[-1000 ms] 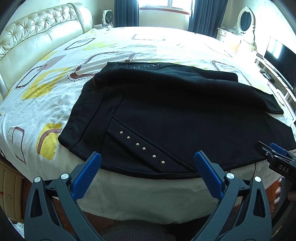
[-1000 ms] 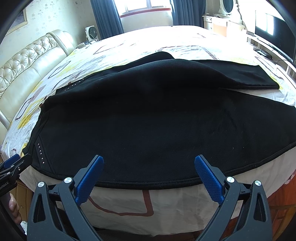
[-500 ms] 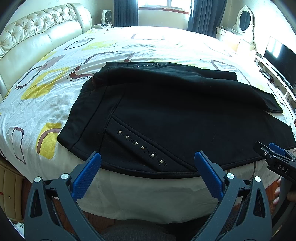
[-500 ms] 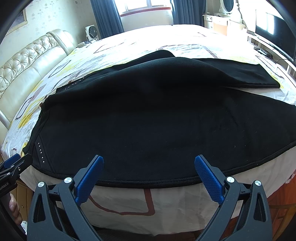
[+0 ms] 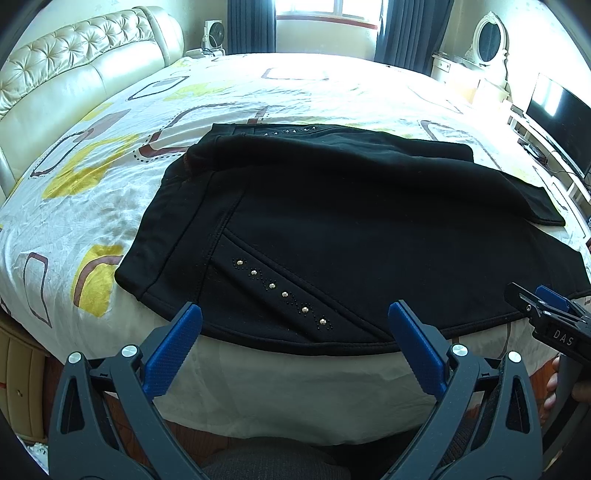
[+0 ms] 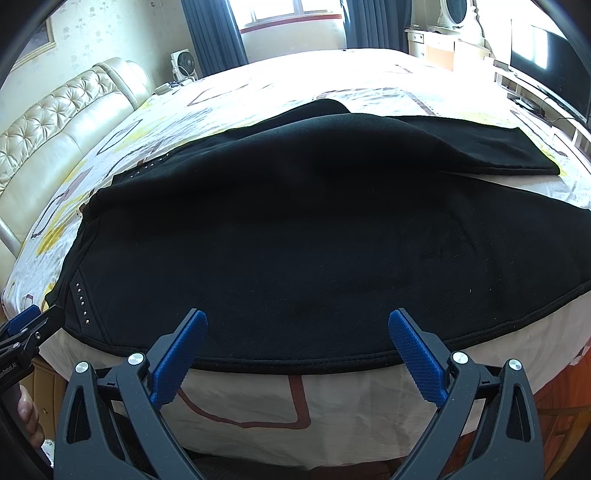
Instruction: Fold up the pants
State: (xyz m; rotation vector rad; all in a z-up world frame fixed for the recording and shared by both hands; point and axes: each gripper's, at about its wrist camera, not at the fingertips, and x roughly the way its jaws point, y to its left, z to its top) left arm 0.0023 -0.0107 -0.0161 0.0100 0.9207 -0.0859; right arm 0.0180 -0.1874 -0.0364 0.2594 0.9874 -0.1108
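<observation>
Black pants (image 5: 332, 221) lie spread on the bed, waistband to the left, with a studded pocket seam (image 5: 280, 293) near the front edge. The legs run right, and the far leg (image 6: 480, 144) is folded over. My left gripper (image 5: 295, 325) is open and empty, just off the pants' near hem by the studs. My right gripper (image 6: 297, 332) is open and empty, at the near hem (image 6: 332, 363) of the leg part. The right gripper also shows at the right edge of the left wrist view (image 5: 546, 317). The left gripper shows at the left edge of the right wrist view (image 6: 22, 332).
The bed (image 5: 92, 192) has a white sheet with yellow and brown shapes and a cream tufted headboard (image 5: 74, 81) on the left. A television (image 5: 561, 125) and a dresser with an oval mirror (image 5: 489, 33) stand at the right. A window with dark curtains (image 5: 251, 26) is at the back.
Both grippers have drifted very slightly back from the bed edge. The pants have not moved.
</observation>
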